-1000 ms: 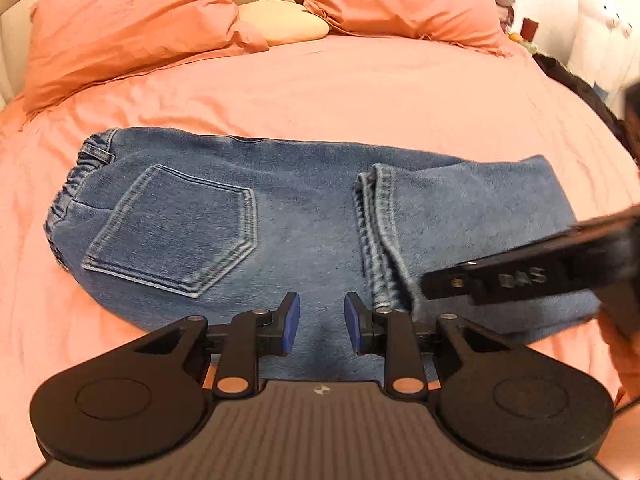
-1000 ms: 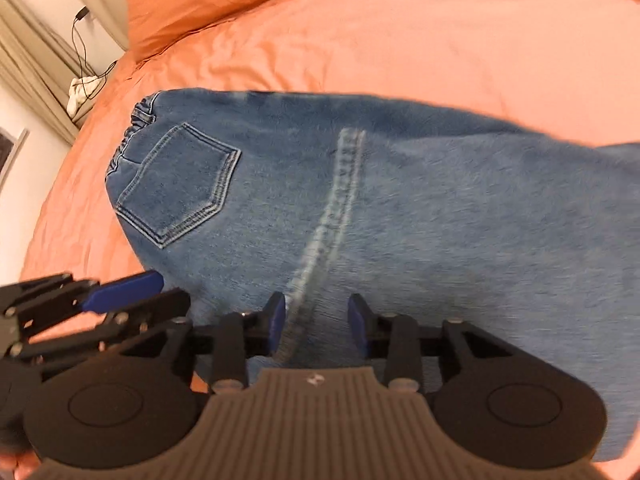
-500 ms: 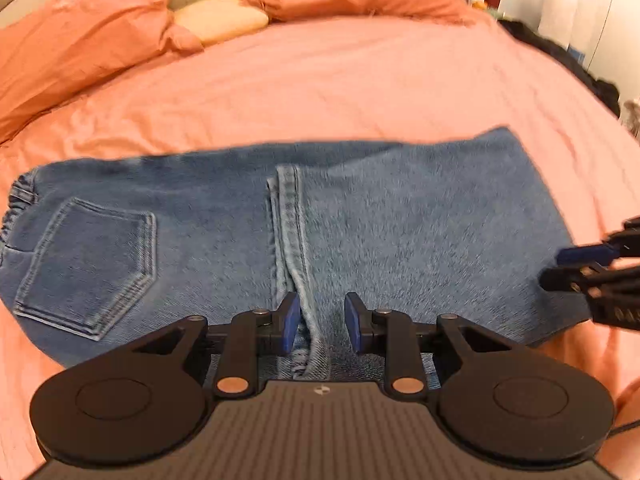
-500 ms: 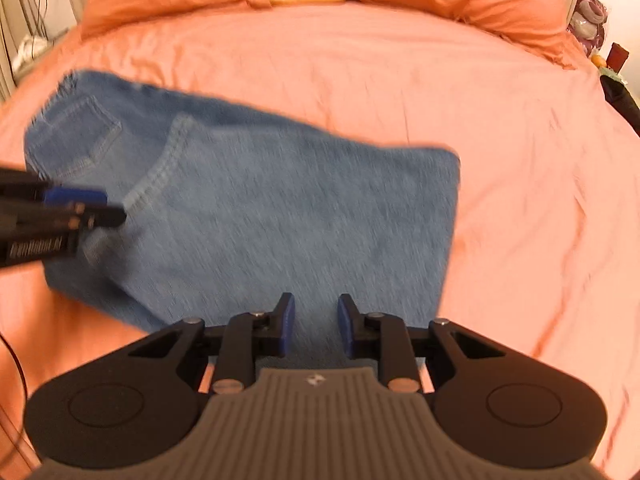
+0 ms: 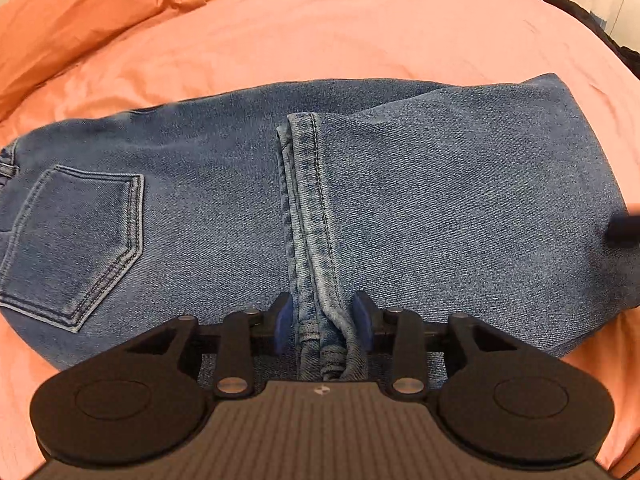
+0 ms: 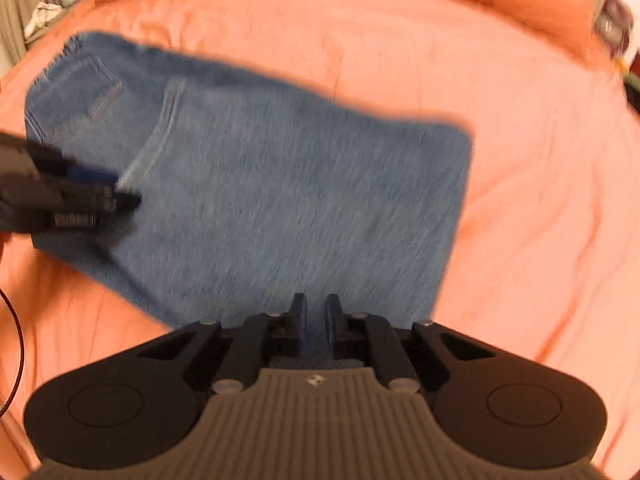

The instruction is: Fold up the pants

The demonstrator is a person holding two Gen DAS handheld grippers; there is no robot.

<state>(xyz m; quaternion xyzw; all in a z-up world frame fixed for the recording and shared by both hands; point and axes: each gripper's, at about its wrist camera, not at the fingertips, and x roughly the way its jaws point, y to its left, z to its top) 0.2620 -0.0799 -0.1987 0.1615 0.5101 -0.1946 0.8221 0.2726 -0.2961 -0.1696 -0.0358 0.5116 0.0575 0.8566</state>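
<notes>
We see the jeans [image 5: 400,208] folded once across the coral bedspread [image 5: 360,32], back pocket [image 5: 76,244] at their left. Our left gripper [image 5: 322,320] has just been widening, its jaws astride the hem bundle [image 5: 324,344]. Our right gripper [image 6: 314,322] has just been closing, nearly shut at the denim's near edge; grip unclear.

The right wrist view is smearing with motion — the jeans [image 6: 280,200] are losing their stitching. The waistband [image 5: 6,164] is running off the left edge of the left wrist view.
</notes>
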